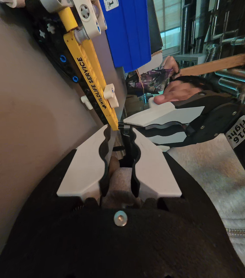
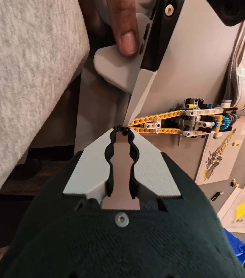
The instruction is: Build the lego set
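Observation:
The lego model (image 2: 194,120) is a long yellow, white and black frame lying on the grey table (image 2: 179,158). Its two yellow beams (image 1: 91,84) taper to a front tip. My left gripper (image 1: 118,127) is shut around that tip, with a black piece (image 1: 127,142) between its fingers. My right gripper (image 2: 120,130) is shut on a small black pin (image 2: 119,129) right at the tip. In the left wrist view the right gripper (image 1: 125,125) reaches in from the right. One white left finger (image 2: 141,97) shows in the right wrist view.
A blue bin (image 1: 127,33) stands behind the model. Instruction sheets (image 2: 218,158) lie beside the model, with a small yellow piece (image 2: 235,184) and a black piece (image 2: 215,197) near them. A grey sleeve (image 2: 28,75) is close on the left. A person sits in the background (image 1: 156,78). The grippers are tip to tip, or close to it.

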A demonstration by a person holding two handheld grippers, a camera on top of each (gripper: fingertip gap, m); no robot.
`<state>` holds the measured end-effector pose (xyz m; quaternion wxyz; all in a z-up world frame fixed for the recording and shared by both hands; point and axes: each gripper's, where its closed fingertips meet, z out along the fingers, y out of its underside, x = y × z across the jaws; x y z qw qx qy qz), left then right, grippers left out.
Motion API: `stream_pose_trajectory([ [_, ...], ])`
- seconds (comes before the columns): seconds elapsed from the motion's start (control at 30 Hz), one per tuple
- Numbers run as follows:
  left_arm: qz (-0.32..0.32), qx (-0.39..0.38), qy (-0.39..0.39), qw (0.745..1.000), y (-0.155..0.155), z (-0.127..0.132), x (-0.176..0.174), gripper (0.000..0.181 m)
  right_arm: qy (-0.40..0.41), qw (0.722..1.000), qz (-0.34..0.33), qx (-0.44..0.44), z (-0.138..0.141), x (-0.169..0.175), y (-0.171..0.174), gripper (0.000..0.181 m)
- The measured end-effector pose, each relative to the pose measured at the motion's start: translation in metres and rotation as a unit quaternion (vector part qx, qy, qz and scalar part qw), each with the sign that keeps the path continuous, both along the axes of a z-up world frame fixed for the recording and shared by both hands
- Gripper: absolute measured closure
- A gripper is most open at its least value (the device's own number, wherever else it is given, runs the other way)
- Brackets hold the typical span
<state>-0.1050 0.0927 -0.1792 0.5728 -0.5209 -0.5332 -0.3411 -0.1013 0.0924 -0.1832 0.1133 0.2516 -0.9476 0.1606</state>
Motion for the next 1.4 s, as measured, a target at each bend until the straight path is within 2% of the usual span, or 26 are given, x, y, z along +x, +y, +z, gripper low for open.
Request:
stream_pose_trajectory([
  [0.03, 0.0, -0.002, -0.001, 1.0, 0.0, -0.001, 0.0, 0.158, -0.006, 1.0, 0.001, 0.005, -0.001, 0.0, 0.0, 0.167],
  [0.33, 0.003, -0.012, -0.003, 1.0, 0.0, -0.003, -0.001, 0.159, -0.07, 0.996, -0.005, 0.047, -0.003, 0.001, 0.0, 0.167],
  [0.57, 0.007, -0.019, -0.007, 1.0, -0.001, -0.005, -0.003, 0.16, -0.087, 0.994, -0.008, 0.063, -0.006, 0.0, 0.0, 0.168],
  [1.27, 0.025, -0.039, -0.023, 0.999, -0.003, -0.011, -0.007, 0.161, -0.12, 0.992, -0.04, 0.028, -0.012, -0.003, -0.002, 0.168],
  [1.37, 0.029, -0.046, -0.024, 0.998, -0.004, -0.014, -0.008, 0.168, -0.126, 0.991, -0.041, 0.023, -0.015, -0.003, -0.002, 0.167],
  [1.4, 0.035, -0.041, -0.025, 0.998, -0.006, -0.014, -0.009, 0.181, -0.115, 0.992, -0.038, 0.021, -0.017, -0.005, -0.003, 0.168],
])
